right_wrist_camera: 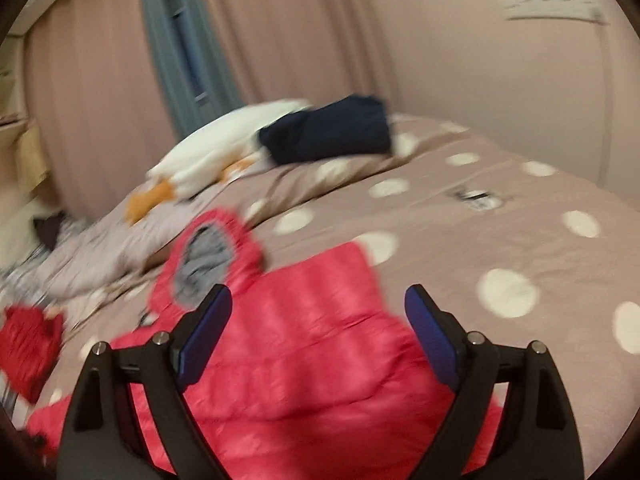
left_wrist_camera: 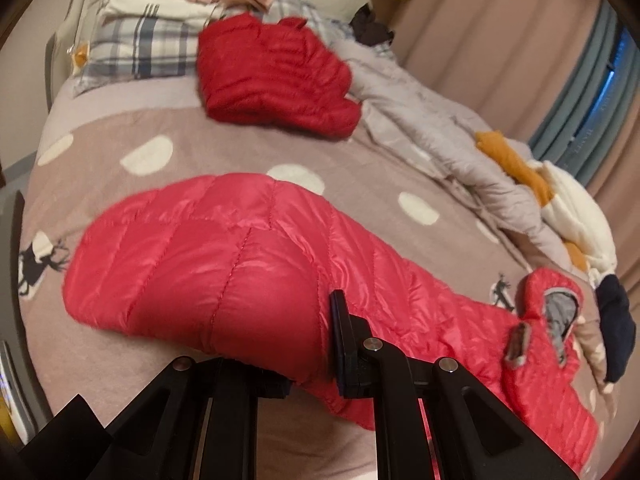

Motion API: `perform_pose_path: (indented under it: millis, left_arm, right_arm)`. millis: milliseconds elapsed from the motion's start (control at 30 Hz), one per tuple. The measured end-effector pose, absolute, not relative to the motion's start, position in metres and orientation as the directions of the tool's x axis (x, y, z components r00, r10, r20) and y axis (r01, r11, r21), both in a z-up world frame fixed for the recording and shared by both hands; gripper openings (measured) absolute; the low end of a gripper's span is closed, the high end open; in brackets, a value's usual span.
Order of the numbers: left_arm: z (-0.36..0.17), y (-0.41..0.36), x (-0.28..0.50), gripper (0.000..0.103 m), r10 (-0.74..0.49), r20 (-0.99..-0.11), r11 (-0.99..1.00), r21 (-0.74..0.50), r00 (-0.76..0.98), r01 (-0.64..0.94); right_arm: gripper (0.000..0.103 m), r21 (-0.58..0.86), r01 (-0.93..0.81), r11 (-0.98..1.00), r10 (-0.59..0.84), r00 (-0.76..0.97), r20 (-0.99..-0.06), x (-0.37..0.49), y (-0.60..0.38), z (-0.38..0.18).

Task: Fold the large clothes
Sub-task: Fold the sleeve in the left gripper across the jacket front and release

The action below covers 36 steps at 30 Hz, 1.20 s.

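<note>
A pink-red puffer jacket [left_wrist_camera: 224, 256] lies across the dotted bedspread [left_wrist_camera: 248, 136]; it also shows in the right wrist view [right_wrist_camera: 320, 344]. Its grey-lined hood [left_wrist_camera: 560, 312] lies at the right end. My left gripper [left_wrist_camera: 276, 344] holds a bulging fold of the jacket between its fingers; only the right finger [left_wrist_camera: 340, 344] shows, the left is hidden under the fabric. My right gripper [right_wrist_camera: 318, 328] is open and empty, hovering just above the jacket near the hood [right_wrist_camera: 208, 252]. The right wrist view is blurred.
A darker red folded jacket [left_wrist_camera: 276, 80] lies further up the bed. Plaid bedding and stacked folded clothes [left_wrist_camera: 160, 20] sit at the head. A grey quilt [left_wrist_camera: 440, 128], white and orange clothes [right_wrist_camera: 224, 148] and a navy folded item [right_wrist_camera: 328, 128] lie along the curtain side.
</note>
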<state>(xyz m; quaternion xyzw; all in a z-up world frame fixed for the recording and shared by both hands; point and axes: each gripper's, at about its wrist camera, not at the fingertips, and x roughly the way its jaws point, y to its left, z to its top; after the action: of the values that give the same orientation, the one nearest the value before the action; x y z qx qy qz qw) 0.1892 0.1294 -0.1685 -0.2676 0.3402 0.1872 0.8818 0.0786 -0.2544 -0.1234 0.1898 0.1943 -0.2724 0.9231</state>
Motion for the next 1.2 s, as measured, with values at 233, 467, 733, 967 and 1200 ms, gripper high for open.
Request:
perform_pose_path:
  millis: [233, 467, 733, 967, 1200]
  left_arm:
    - [-0.147, 0.099, 0.182, 0.012, 0.138, -0.633, 0.844, -0.327, 0.762, -0.425]
    - [-0.133, 0.06, 0.187, 0.012, 0.05, -0.593, 0.891, -0.337, 0.804, -0.304]
    - [-0.138, -0.054, 0.19, 0.012, -0.164, -0.599, 0.976, -0.216, 0.784, 0.038]
    - [-0.159, -0.077, 0.192, 0.039, -0.188, -0.671, 0.959, -0.282, 0.717, -0.013]
    - [-0.156, -0.094, 0.174, 0.066, -0.071, -0.647, 0.976, -0.203, 0.759, -0.082]
  right_arm:
    - [0.097, 0.329, 0.649, 0.686, -0.495, 0.748, -0.442, 0.057, -0.275, -0.119]
    - [0.097, 0.347, 0.658, 0.669, -0.484, 0.739, -0.469, 0.054, -0.278, -0.121]
    - [0.098, 0.366, 0.657, 0.659, -0.477, 0.742, -0.472, 0.054, -0.279, -0.121]
    - [0.098, 0.364, 0.657, 0.66, -0.465, 0.738, -0.489, 0.056, -0.282, -0.125]
    - [0.098, 0.361, 0.669, 0.65, -0.484, 0.73, -0.482, 0.05, -0.29, -0.122]
